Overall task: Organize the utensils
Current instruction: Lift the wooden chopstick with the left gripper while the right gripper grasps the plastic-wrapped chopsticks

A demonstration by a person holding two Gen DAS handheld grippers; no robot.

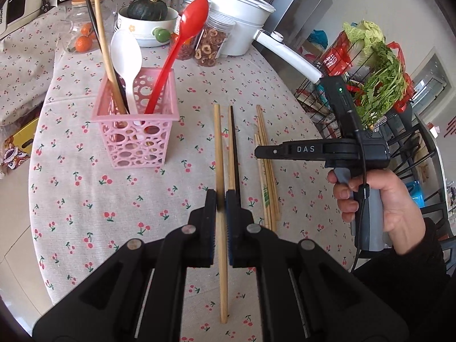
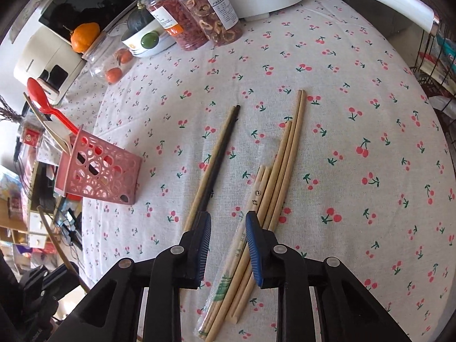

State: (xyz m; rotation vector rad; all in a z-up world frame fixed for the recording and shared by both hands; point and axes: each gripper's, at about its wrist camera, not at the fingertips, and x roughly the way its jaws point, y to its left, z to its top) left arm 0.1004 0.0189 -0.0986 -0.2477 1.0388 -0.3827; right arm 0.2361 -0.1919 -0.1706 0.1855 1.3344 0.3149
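1. So far, I count four utensils already standing in the pink basket (image 1: 134,131) on the far left of the counter (image 1: 85,205): a red spoon (image 1: 182,45), a white spoon (image 1: 126,57), a wooden chopstick (image 1: 107,54) and a dark one (image 1: 91,20).
2. My left hand-held gripper (image 1: 221,199) is clenched on one wooden chopstick (image 1: 219,142), lifted clear of the cloth, near the basket but not yet over it.
3. Just right of it, a mixed pair (image 2: 216,156), one wooden and one dark, lies on the counter, untouched.
4. My right hand-held gripper (image 2: 228,228) sits low over the bundle (image 2: 273,188) of pale chopsticks, one still in its wrapper. Its jaws straddle the near ends, and I judge they are not yet pressing.
5. I'd call it under halfway: one stick in transit, the pair and bundle left.
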